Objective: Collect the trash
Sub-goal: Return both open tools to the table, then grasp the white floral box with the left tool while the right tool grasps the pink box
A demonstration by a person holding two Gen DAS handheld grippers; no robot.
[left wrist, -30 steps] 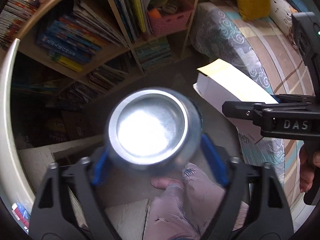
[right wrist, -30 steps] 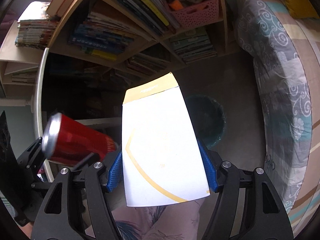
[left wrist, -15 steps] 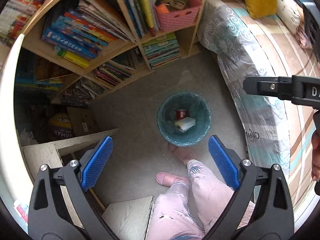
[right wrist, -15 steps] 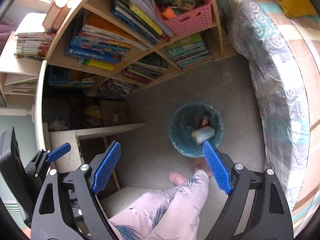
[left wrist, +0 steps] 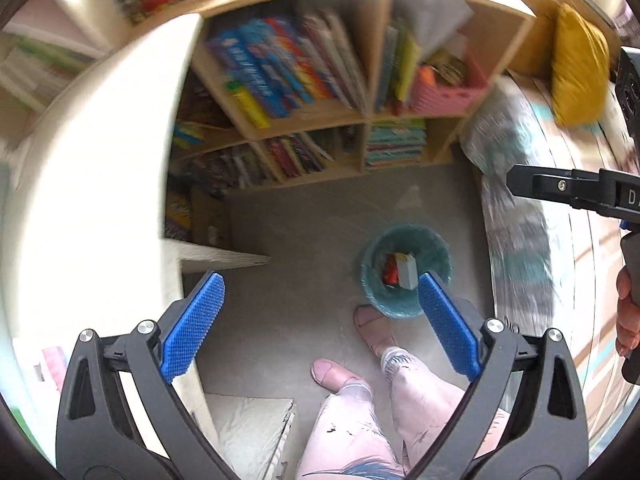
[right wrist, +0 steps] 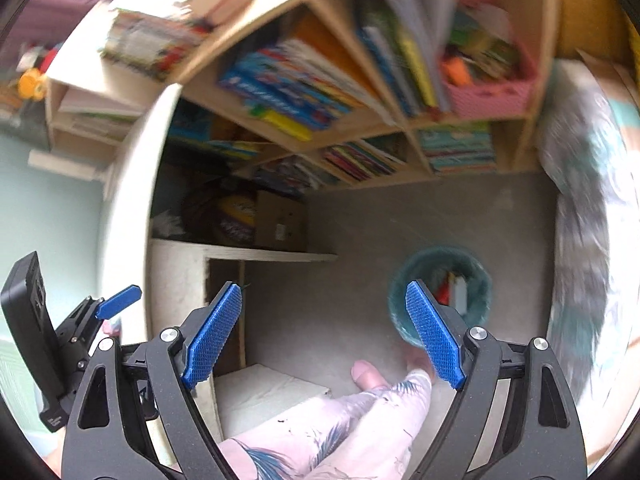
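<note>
From the white desk edge on my left to the teal bin rightward, my left gripper and right gripper gape wide and empty, while the red can and white carton lie inside: light, crushable, best pinched across their sides.

Open floor between bookshelf; bin

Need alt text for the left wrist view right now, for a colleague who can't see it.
The open, empty left gripper looks down at a teal trash bin on the grey floor, holding a red can and a white carton. The person's bare feet stand beside it, bookshelves behind.
</note>
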